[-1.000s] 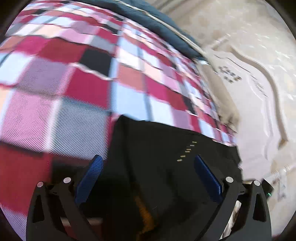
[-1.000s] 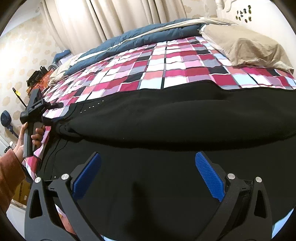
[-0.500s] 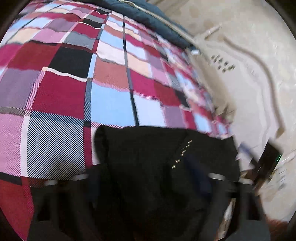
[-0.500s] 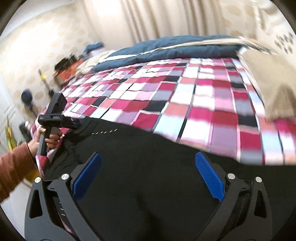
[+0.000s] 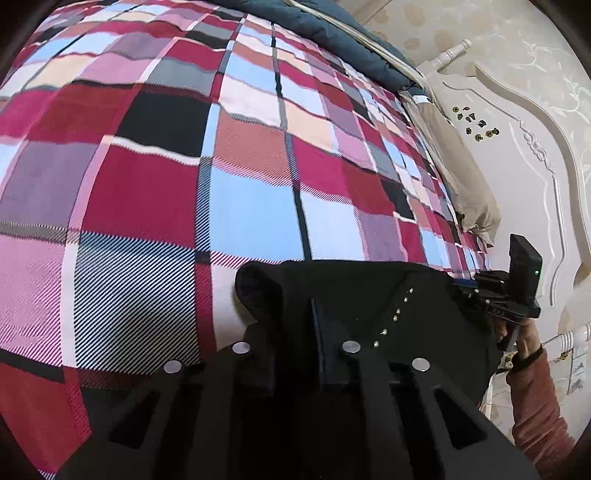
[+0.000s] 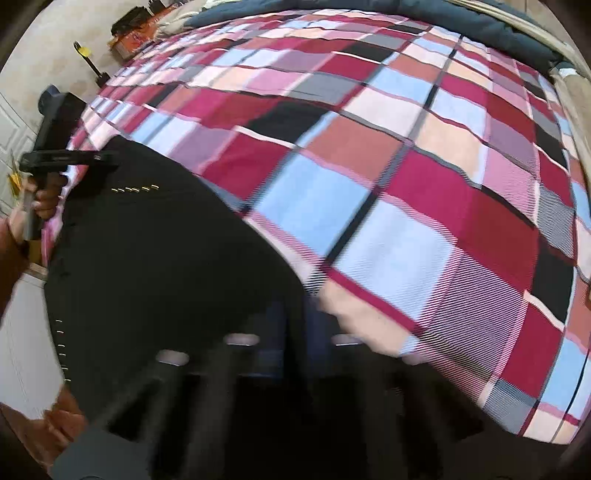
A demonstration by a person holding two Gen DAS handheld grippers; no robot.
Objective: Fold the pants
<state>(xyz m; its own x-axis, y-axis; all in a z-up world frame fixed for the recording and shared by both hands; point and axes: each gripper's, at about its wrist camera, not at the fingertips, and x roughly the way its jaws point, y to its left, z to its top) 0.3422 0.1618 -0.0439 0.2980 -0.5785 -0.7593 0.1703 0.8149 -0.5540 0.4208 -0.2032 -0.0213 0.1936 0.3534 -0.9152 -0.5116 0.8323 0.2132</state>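
In the left wrist view, the checked bedspread (image 5: pixel 155 192) filled everything from nine to twelve o'clock, with a dark blue quilt (image 5: pixel 332 29) along its far edge near one o'clock. The black pants (image 5: pixel 369 295) lay on the bed at about five o'clock, a rolled edge of the cloth at their left and a slanting row of small metal studs (image 5: pixel 395 317) toward their right. The left claw (image 5: pixel 314 332) sat at six o'clock with its fingers brought together, clamped on the pants' near edge. A beige pillow (image 5: pixel 461 177) lay at two o'clock against the white headboard (image 5: pixel 535 166). At four o'clock the right claw (image 5: pixel 469 291) reached the pants' right edge, and below it showed a hand (image 5: pixel 524 339) and a rust-coloured sleeve (image 5: pixel 535 413). In the right wrist view, which was blurred, a hand (image 6: pixel 40 199) at nine o'clock held the left claw (image 6: pixel 107 158), its tip against the pants' (image 6: pixel 147 266) far corner, just above the studs (image 6: pixel 135 189). The pants spread from nine o'clock down to six. At six o'clock the right claw (image 6: pixel 295 325) stood with fingers together, pinched on the pants' edge where black cloth met the bedspread (image 6: pixel 406 166). The bedspread covered the view from eleven to four o'clock, with the quilt (image 6: pixel 480 22) and a strip of pillow (image 6: pixel 572 96) at one to two o'clock.
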